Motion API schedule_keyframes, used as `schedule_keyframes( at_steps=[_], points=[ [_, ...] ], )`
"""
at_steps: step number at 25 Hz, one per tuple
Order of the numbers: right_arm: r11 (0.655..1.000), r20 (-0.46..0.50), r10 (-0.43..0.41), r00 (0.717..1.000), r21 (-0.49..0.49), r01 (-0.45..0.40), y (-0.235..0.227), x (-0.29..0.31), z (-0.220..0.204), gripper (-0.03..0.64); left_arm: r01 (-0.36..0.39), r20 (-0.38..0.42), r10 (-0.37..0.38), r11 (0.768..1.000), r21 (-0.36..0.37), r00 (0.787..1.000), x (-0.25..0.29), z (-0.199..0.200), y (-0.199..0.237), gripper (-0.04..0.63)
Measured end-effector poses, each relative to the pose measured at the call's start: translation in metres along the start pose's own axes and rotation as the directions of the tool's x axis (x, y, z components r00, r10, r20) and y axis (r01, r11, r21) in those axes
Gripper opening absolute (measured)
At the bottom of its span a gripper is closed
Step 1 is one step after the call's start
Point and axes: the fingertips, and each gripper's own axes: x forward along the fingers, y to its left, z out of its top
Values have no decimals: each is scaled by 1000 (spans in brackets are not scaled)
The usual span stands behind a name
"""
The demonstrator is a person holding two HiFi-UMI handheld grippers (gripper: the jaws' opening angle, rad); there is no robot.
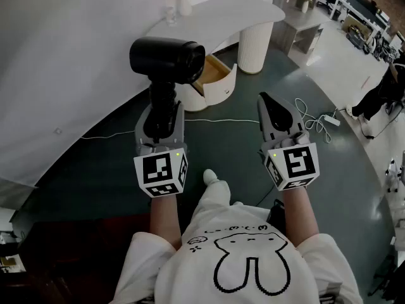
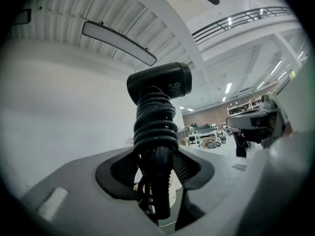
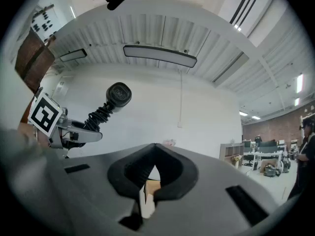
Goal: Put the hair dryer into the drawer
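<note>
Left of centre in the head view, the left gripper (image 1: 161, 114) is clamped on the handle of the black hair dryer (image 1: 166, 59), which stands upright beside the open drawer (image 1: 216, 76) of the white curved table (image 1: 234, 11), while the right gripper (image 1: 271, 103), right of centre, has its jaws together and empty.

Hair dryer (image 1: 166, 59) one; drawer (image 1: 218, 78) one; grippers two: left gripper (image 1: 163, 106), right gripper (image 1: 269, 100).

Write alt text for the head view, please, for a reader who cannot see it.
The left gripper holds a black hair dryer upright by its handle, jaws closed on it. The right gripper, jaws together and empty, is beside it. Ahead, a white table stands on a dark floor with an open drawer under it.
</note>
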Motion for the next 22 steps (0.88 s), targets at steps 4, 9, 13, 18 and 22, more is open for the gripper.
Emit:
schedule_keyframes(
  at_steps=[4, 9, 13, 18, 22],
  points=[
    [1000, -3, 24, 1000, -8, -24, -7, 7, -4, -2, -15, -6, 15, 1000, 1, 1000, 4, -4, 0, 207],
    [999, -11, 37, 999, -2, -37, -23, 23, -15, -3, -25, -23, 26, 999, 33, 999, 21, -10, 1, 207],
    [998, -8, 59, 998, 25, -59, -34, 40, -20, -2, -34, -27, 35, 999, 34, 999, 38, -10, 0, 207],
    [997, -23, 67, 997, 33, -66, -55, 98, -26, -2, -38, -53, 40, 999, 34, 998, 91, -16, 18, 207],
    [997, -30, 70, 997, 45, -68, -67, 154, -32, -2, -47, -77, 51, 998, 45, 996, 139, -24, 45, 207]
  ],
)
